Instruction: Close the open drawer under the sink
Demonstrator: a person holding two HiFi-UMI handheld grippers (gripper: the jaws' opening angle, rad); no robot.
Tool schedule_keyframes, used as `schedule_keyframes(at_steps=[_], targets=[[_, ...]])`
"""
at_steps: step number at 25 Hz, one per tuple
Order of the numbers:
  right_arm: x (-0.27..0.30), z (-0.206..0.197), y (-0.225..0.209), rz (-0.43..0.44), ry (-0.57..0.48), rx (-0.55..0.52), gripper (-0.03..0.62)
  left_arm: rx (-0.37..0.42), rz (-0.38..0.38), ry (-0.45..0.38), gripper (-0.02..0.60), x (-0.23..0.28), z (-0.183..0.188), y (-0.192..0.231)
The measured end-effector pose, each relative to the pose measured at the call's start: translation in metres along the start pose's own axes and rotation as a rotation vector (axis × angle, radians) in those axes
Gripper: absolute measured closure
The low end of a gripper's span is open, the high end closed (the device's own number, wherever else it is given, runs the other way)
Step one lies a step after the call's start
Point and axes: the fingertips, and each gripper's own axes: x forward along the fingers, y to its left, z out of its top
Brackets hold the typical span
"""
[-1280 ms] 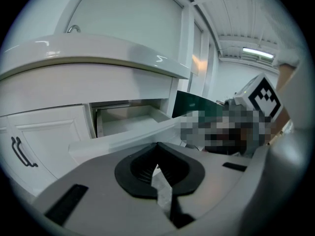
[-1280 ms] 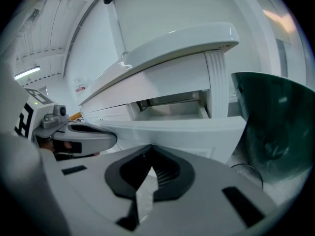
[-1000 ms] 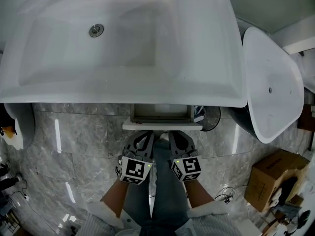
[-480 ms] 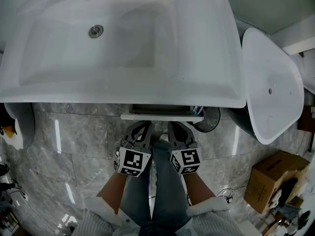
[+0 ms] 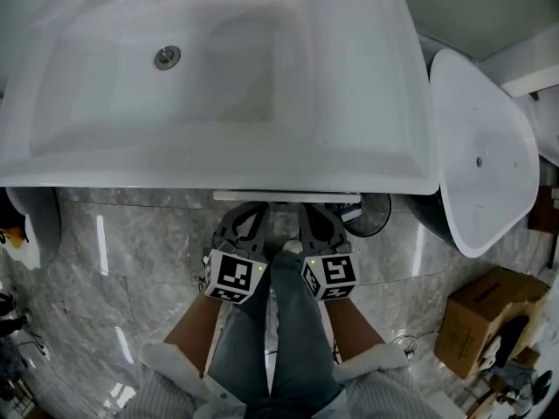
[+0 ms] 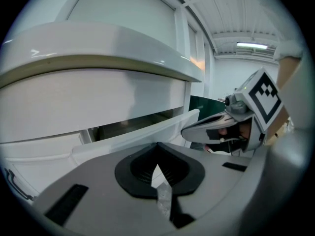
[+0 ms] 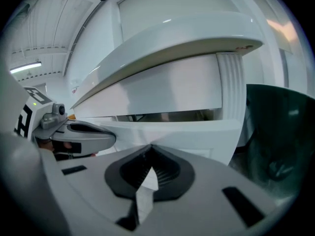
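Head view, looking steeply down. The white flat-fronted drawer sits beneath the front edge of the white ceramic sink, near its right half. Its long axis runs left to right, parallel to that edge, and its front faces the person. Only a thin strip of it projects past the sink.

The left gripper and right gripper lie side by side, both pointing at the drawer front with their tips just short of the strip. Whether they touch it cannot be confirmed.

The floor is grey marble-patterned tile. A second white basin stands off the sink's right edge, with a brown cardboard box near the floor's lower right corner. The person's blue-jeaned legs occupy the bottom centre.

The gripper views add what the head view cannot show. Each gripper's jaws are brought together with nothing between them. A dark gap separates the drawer front from the cabinet body above it — the drawer is not fully home. A white panelled ceiling with a strip light also appears.

The sink's bowl and its metal drain — at the upper left — appear in the head view alone.
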Motion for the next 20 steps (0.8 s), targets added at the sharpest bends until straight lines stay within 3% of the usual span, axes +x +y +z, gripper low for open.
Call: schedule_keyframes(at_steps=[13, 20], targets=[[0.025, 0.019, -0.012, -0.032, -0.039, -0.008, 0.585, 0.028, -0.016, -0.023, 0.566, 0.021, 0.014, 0.021], [0.034, 0.025, -0.014, -0.044, -0.039, -0.004, 0.585, -0.009, -0.016, -0.023, 0.566, 0.027, 0.019, 0.03]])
